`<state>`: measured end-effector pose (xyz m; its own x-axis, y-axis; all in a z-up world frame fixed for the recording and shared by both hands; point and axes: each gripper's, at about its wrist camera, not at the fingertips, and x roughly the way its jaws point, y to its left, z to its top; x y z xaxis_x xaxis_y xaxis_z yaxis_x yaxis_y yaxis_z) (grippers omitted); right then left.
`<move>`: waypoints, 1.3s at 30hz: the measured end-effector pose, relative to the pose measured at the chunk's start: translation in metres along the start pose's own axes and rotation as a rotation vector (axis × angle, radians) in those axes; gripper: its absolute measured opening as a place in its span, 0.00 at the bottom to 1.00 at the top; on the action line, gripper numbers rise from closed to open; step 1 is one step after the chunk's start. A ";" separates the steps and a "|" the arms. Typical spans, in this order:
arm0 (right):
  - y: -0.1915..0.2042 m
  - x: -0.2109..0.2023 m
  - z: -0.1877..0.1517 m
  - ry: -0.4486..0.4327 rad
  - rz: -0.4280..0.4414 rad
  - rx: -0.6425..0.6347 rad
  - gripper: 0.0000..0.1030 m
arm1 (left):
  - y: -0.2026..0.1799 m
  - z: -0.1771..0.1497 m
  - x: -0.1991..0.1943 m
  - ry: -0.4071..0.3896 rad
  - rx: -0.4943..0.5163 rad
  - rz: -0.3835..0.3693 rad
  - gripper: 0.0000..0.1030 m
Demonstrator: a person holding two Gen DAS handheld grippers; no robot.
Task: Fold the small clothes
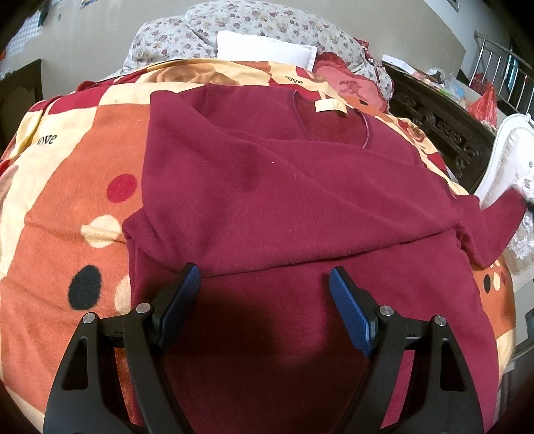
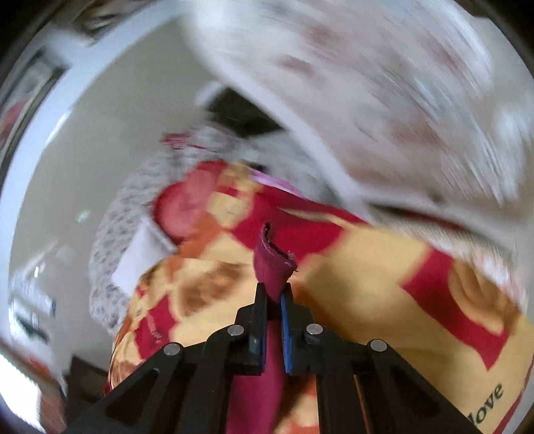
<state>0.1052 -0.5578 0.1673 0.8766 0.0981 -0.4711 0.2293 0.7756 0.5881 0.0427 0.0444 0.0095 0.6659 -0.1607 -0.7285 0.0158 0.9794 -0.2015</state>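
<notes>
Your left gripper (image 1: 265,277) hangs over the near part of the sweater (image 1: 267,187), which lies on the blanket (image 1: 66,207); collar label (image 1: 330,106) at far end. One sleeve (image 1: 500,217) trails right. Pillow (image 1: 263,46) on quilt (image 1: 207,26) beyond. Your right gripper (image 2: 274,293) pinches a sleeve end (image 2: 272,263) above the blanket

Item: sweater (image 1: 267,187), dark red fleece, long-sleeved.
Neck: round, with a cream label (image 1: 330,107) inside the collar, at the far end.
Pose: lying flat on the blanket, partly folded; 1 sleeve is laid diagonally across the chest.
Other sleeve: lifted off to the right side, its cuff (image 2: 272,267) pinched and held up.
Hem: near end, smooth, in shadow.
</notes>
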 end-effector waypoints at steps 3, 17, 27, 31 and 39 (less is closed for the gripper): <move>0.089 -0.024 -0.016 -0.023 0.168 -0.146 0.06 | 0.000 0.000 0.000 0.000 0.000 0.000 0.78; 0.296 0.081 -0.315 0.397 0.371 -0.670 0.06 | 0.017 0.026 -0.066 -0.088 -0.028 -0.152 0.77; 0.227 0.078 -0.327 0.551 0.297 -0.656 0.42 | 0.008 0.029 -0.011 0.038 -0.042 -0.249 0.78; 0.193 0.066 -0.331 0.536 0.189 -0.758 0.43 | 0.005 0.035 0.004 0.059 -0.073 -0.289 0.78; 0.181 0.066 -0.338 0.529 0.245 -0.743 0.63 | -0.001 0.052 0.023 0.133 -0.150 -0.271 0.25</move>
<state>0.0616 -0.2003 0.0198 0.5170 0.4396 -0.7345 -0.4240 0.8769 0.2265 0.0970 0.0458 0.0270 0.5491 -0.4373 -0.7122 0.0630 0.8714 -0.4865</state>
